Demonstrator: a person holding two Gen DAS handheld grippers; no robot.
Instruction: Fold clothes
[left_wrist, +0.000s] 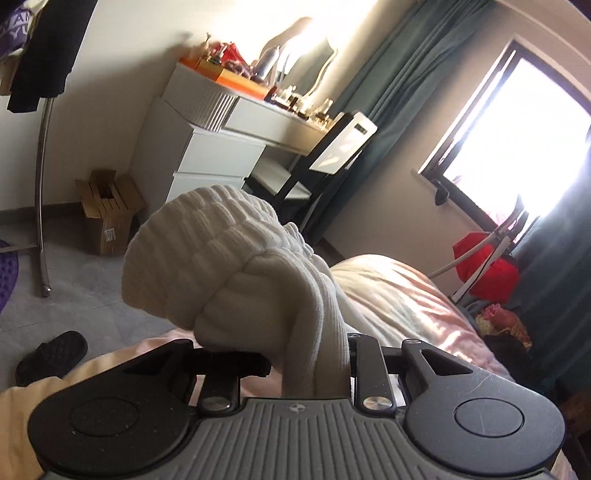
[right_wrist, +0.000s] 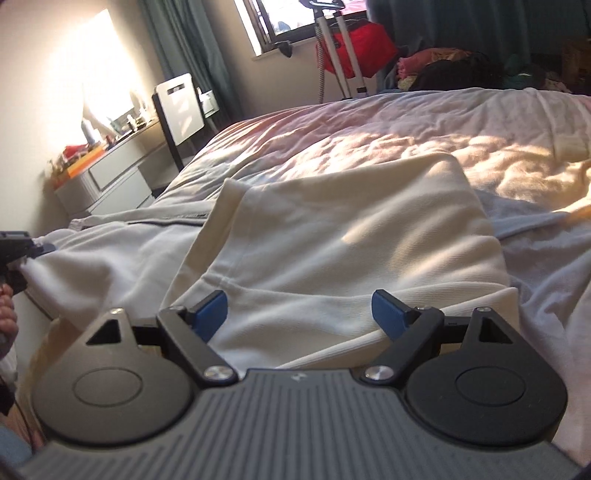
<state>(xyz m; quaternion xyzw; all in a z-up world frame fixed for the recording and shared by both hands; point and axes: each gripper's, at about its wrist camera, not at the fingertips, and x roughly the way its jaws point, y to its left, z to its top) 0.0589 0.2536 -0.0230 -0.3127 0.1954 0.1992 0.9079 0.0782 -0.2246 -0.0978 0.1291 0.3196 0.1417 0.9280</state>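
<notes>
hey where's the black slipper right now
In the left wrist view the black slipper lies on the grey floor at the lower left, beside the bed's edge and nearer the camera than the cardboard box.

Open right tongs, cream garment, bed

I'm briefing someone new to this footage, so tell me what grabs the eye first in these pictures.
First, the bunched white ribbed cuff that fills the middle of the left wrist view, pinched in the left gripper. Next, the cream garment spread flat on the pink bed cover, with the right gripper open just above its near edge. Behind, a glaring window beside green curtains.
</notes>
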